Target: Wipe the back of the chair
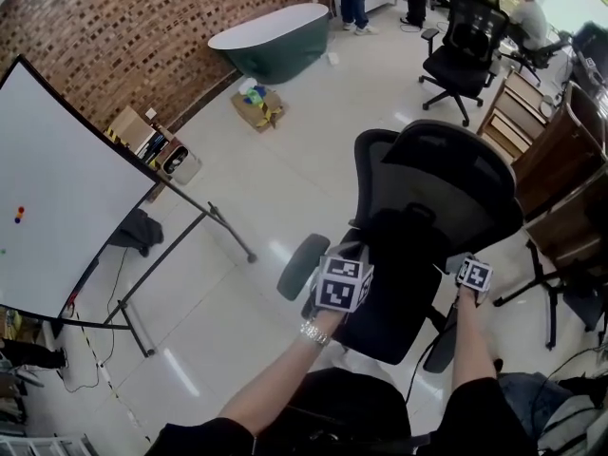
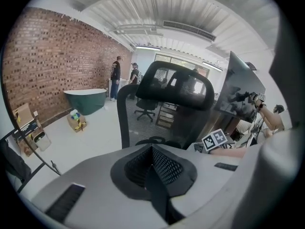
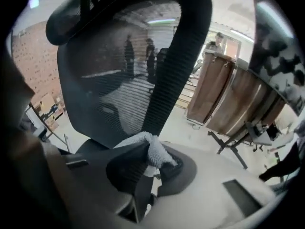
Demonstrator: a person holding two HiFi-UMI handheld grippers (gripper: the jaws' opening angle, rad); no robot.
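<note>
My right gripper [image 3: 151, 168] is clamped on a pale microfibre cloth [image 3: 155, 149], held close to the mesh back [image 3: 105, 80] of the black office chair [image 1: 432, 188] standing right in front of me. My left gripper [image 2: 153, 171] has its jaws pressed together on nothing and faces the same chair.

Black mesh office chair [image 1: 446, 174]: base hidden beneath seat. White board [image 1: 57, 198]: left part cut off. Pale fluffy cloth [image 3: 153, 148]: end buried in right claw [image 3: 151, 166].
</note>
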